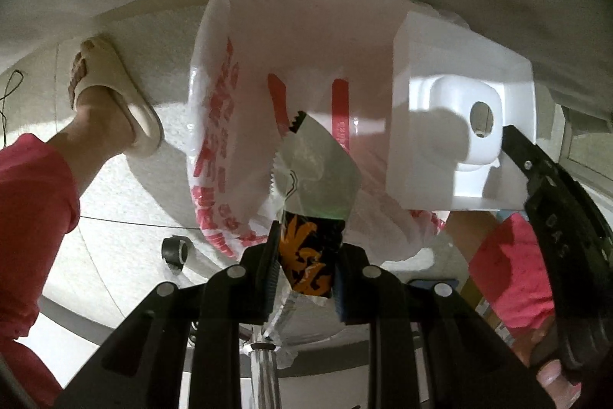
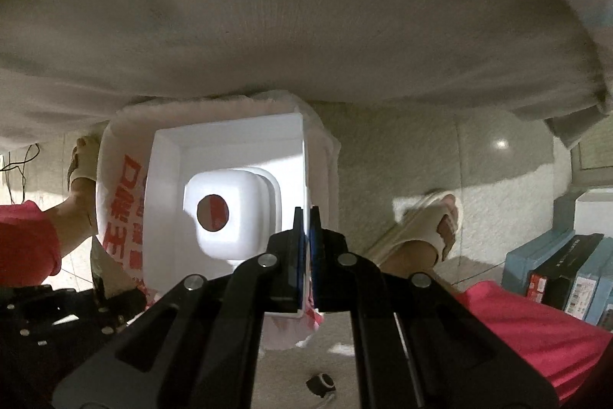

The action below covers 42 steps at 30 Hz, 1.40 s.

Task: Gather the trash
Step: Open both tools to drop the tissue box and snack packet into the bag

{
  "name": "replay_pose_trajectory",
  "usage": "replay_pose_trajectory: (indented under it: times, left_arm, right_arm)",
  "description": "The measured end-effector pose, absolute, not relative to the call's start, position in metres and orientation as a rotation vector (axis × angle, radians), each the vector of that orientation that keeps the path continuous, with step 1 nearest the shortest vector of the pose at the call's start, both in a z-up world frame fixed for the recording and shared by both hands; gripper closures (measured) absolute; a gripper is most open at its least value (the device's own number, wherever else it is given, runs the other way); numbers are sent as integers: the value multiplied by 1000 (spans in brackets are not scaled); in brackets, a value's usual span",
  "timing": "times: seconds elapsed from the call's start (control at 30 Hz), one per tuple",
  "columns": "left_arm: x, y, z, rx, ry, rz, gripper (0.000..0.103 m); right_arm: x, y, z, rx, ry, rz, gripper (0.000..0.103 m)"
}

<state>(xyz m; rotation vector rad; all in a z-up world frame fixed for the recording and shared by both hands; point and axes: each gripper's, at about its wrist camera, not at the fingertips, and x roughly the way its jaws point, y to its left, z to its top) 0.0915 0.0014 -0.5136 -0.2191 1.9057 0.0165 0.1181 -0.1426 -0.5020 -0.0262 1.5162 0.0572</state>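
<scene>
A white plastic bag with red print (image 1: pixel 237 125) hangs open over the floor; it also shows in the right wrist view (image 2: pixel 118 202). My left gripper (image 1: pixel 306 255) is shut on a torn snack wrapper (image 1: pixel 310 179), black and orange outside, silver inside, held over the bag's mouth. My right gripper (image 2: pixel 306 217) is shut on the side wall of a white moulded plastic tray (image 2: pixel 230 186) that sits in the bag's opening; the tray also shows in the left wrist view (image 1: pixel 459 125), with the right gripper's arm (image 1: pixel 555 202) beside it.
A white cloth-covered table edge (image 2: pixel 306 25) overhangs the bag. The person's feet in beige slippers (image 1: pixel 111 94) (image 2: pixel 433 217) stand on the pale tiled floor. Boxes (image 2: pixel 563 271) are stacked at the right. A small black object (image 1: pixel 174 250) lies on the floor.
</scene>
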Motion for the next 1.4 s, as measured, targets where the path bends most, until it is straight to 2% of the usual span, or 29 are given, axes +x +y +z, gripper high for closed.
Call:
replay_pose_trajectory:
  times: [0.7,0.77,0.83,0.87,0.93,1.0,1.03,1.2,1.4]
  left_arm:
    - [94,-1,-540,-224,1956,27,79]
    - [93,0,-542,-231,1963,26,76]
    - [93,0,-544,-238,1965,36,62]
    - [93,1,-545,-246,1965,37,59]
    - [93,2,-547,-251,1971,39,46]
    - [93,5,-547,-261,1964,47,45]
    - [94,6,-547,-263,1965,48,41]
    - [95,12,-547,-296,1963,50,33]
    - [93,22,-526,-256,1904,92,32]
  right_arm:
    - [125,-132,-534,6,1591,63,99]
    - [126,-131,-534,6,1592,66,97]
    - [126,-131,-534,9,1591,71,93]
    - [126,-131,-535,16,1593,76,89]
    - [126,-131,-535,35,1595,83,86]
    - [127,-131,-536,48,1599,86,74]
    - [127,-132,-536,53,1598,85,68]
    - [126,-134,-534,66,1593,78,67]
    - [125,-138,-528,75,1595,79,65]
